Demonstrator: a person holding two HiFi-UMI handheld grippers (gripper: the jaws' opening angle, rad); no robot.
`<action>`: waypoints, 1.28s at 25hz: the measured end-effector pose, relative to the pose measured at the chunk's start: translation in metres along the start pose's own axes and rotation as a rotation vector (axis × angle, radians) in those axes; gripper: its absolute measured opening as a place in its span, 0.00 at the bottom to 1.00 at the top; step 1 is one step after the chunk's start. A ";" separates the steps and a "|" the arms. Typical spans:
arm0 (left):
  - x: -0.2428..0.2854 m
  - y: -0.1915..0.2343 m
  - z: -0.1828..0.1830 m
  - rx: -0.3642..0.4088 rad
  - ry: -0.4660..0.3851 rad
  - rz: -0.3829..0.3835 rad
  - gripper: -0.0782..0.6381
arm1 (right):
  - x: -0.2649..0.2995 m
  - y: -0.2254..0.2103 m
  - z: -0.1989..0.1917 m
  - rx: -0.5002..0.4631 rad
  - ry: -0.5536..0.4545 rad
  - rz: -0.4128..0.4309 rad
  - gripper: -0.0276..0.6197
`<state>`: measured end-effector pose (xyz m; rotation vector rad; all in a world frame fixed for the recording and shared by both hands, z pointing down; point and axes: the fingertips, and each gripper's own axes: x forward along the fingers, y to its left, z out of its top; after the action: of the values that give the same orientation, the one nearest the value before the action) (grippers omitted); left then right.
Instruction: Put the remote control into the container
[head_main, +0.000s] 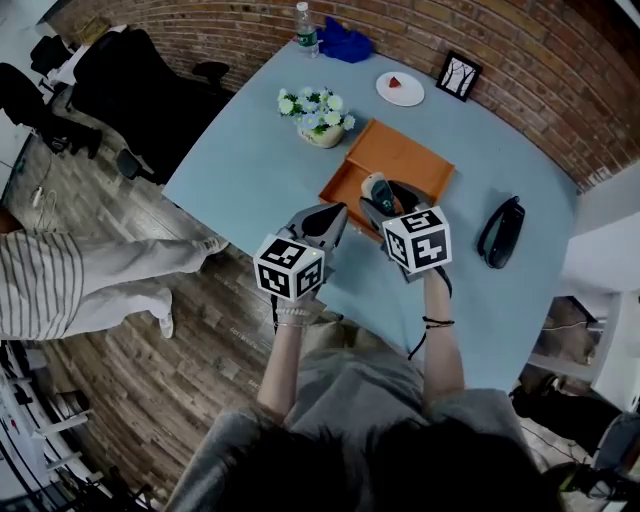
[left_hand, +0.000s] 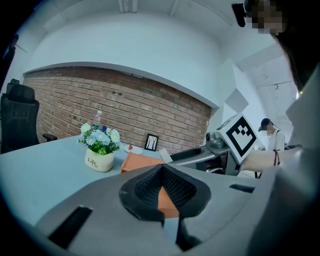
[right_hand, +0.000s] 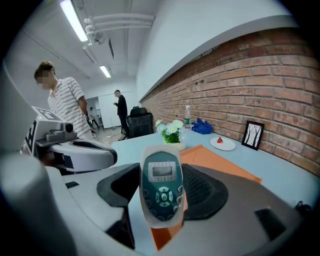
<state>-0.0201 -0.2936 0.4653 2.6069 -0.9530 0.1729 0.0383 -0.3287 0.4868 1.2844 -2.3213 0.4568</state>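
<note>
A grey-and-teal remote control (right_hand: 161, 185) with a small screen sits between the jaws of my right gripper (right_hand: 162, 192), which is shut on it. In the head view the remote (head_main: 377, 188) is held over the near edge of the orange tray (head_main: 408, 158). My left gripper (head_main: 325, 226) hovers just left of the tray's near corner, jaws together and empty. The left gripper view shows its black pads (left_hand: 176, 189) touching, with the orange tray (left_hand: 139, 161) beyond them.
A white pot of flowers (head_main: 318, 116) stands left of the tray. A water bottle (head_main: 306, 30), blue cloth (head_main: 345, 42), plate (head_main: 400, 88) and framed picture (head_main: 458, 75) line the brick wall side. A black object (head_main: 502, 231) lies at right. A person's striped leg (head_main: 90, 272) is at left.
</note>
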 end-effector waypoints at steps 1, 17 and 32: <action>0.003 0.003 -0.001 -0.005 0.008 -0.005 0.11 | 0.005 -0.001 -0.002 -0.003 0.020 0.003 0.45; 0.032 0.029 -0.042 -0.077 0.152 -0.069 0.11 | 0.079 -0.013 -0.058 -0.012 0.287 0.040 0.45; 0.033 0.041 -0.060 -0.118 0.201 -0.065 0.11 | 0.110 -0.023 -0.091 -0.037 0.433 -0.002 0.45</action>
<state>-0.0211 -0.3205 0.5403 2.4546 -0.7830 0.3437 0.0263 -0.3742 0.6237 1.0481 -1.9558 0.6198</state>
